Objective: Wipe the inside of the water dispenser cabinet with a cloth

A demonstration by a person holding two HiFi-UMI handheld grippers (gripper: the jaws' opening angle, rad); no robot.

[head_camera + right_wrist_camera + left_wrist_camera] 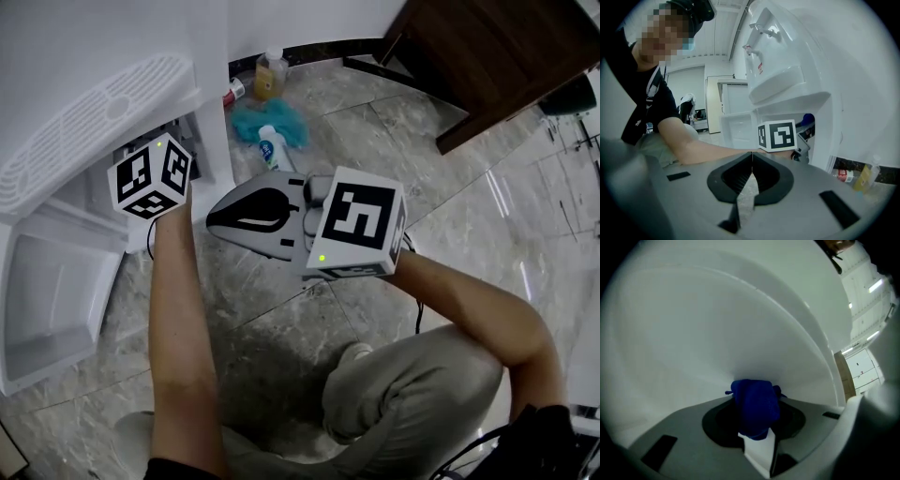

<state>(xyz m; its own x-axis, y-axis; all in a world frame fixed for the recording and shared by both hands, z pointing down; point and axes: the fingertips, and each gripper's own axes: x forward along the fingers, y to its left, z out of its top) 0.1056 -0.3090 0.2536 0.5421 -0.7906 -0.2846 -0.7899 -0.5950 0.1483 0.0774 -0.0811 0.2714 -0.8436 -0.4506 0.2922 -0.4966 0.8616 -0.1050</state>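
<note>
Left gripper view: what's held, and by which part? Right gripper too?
Left hand-held gripper clamps the blue cloth by a bunched-up part; right hand-held gripper is shut on nothing.

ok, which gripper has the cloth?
The left gripper: its fingers are clamped on the bunched blue cloth, facing the white cabinet wall. The right gripper has its fingers shut, empty.

The person is wearing a black short-sleeved top [647, 101], loose grey-beige trousers [412, 394] and a pale shoe [354, 352]. The right grey plastic tongs [214, 219] and the left grey plastic tongs [754, 397] are showing black-lined jaws, each carrying a white cube with black square markers [361, 220], with a small green light [322, 257] glowing on it.
</note>
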